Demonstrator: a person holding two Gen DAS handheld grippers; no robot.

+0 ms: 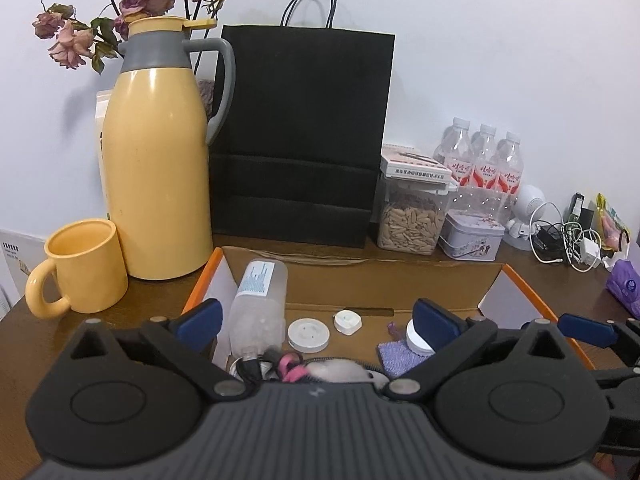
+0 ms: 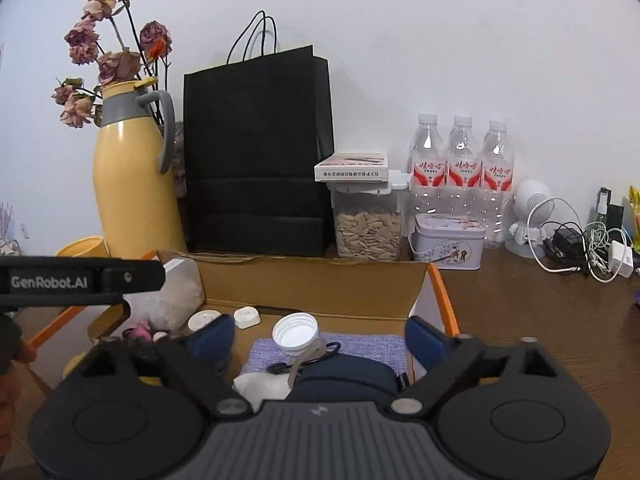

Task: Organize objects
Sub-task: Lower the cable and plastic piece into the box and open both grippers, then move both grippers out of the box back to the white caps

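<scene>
Both spread wide and gripping nothing: left hand-held gripper [image 1: 316, 322] and right hand-held gripper [image 2: 320, 336], poised over the open cardboard box [image 2: 312, 284] on the worktop [image 2: 520, 312]. In the box, a white bottle cap [image 2: 295, 331] on a purple cloth [image 2: 360, 346] beside a lying clear bottle [image 1: 260, 300]. Probably light, stiff, slippery; best pinched across its ribbed rim.

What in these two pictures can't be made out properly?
- Things at the near end of the cardboard box: left view, hidden under the left claw; only a pink bit shows.
- Yellow mug: right view, mostly behind the other claw's arm.
- Purple packet: left view, cut off by the edge.
- Water bottle labels: too small to read.
</scene>
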